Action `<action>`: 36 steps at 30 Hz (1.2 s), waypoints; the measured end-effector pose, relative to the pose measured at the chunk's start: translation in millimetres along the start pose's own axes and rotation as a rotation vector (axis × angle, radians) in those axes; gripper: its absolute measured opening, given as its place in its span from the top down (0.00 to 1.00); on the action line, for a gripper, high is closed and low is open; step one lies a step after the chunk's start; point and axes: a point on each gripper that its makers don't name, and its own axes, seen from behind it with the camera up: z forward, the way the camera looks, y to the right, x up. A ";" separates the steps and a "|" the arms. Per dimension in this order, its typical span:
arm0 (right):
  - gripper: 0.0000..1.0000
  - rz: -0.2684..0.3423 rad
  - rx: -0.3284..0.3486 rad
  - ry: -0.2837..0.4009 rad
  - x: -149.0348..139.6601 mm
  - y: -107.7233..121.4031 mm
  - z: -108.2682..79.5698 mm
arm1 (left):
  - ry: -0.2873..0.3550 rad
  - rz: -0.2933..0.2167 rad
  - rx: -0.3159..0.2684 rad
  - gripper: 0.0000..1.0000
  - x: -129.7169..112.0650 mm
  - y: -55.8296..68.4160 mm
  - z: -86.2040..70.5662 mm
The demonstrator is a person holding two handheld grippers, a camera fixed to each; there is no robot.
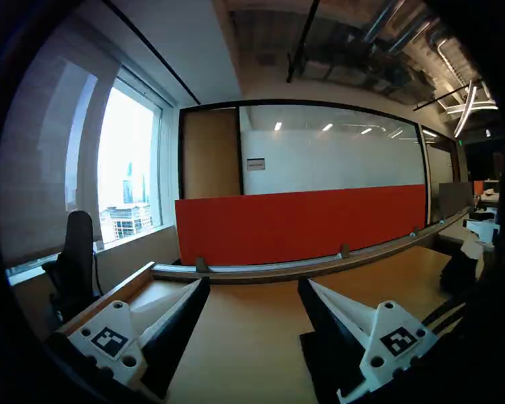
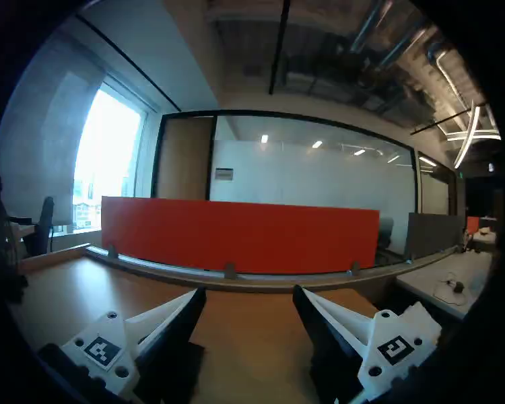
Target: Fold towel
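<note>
The left claw (image 1: 252, 284) is hanging released, its two fingers standing well apart with bare wood showing between them. It is hovering low over the table (image 1: 252, 357), a pale brown wooden top, and pointing toward a red divider (image 1: 299, 225) that is running along the table's far edge. Behind the divider a glass wall (image 1: 333, 151) is reflecting ceiling lights. A bright window (image 1: 128, 175) is glowing on the left side of the left gripper view, and a black chair (image 1: 74, 259) is standing just beneath it, beside the table's corner. A dark shape (image 1: 458, 269) is sitting at the right edge, too shadowed to identify.

The right claw (image 2: 248, 291) is likewise spread open and gripping nothing, also floating low above the wooden table and facing the red divider. In the right gripper view a second table (image 2: 448, 279) is lying off to the right with a thin cable on it.

Where the towel is lying I cannot tell from these views.
</note>
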 end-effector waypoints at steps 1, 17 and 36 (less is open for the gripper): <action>0.00 0.000 0.006 -0.004 5.2 -1.6 0.0 | -0.001 0.001 -0.003 0.03 4.9 1.3 -0.2; 0.00 -0.052 0.121 -0.096 46.0 -29.4 0.0 | -0.097 0.054 -0.142 0.03 39.1 30.3 0.7; 0.00 -0.174 0.381 -0.289 19.0 -75.8 -13.6 | -0.238 0.090 -0.356 0.03 7.0 75.6 -3.5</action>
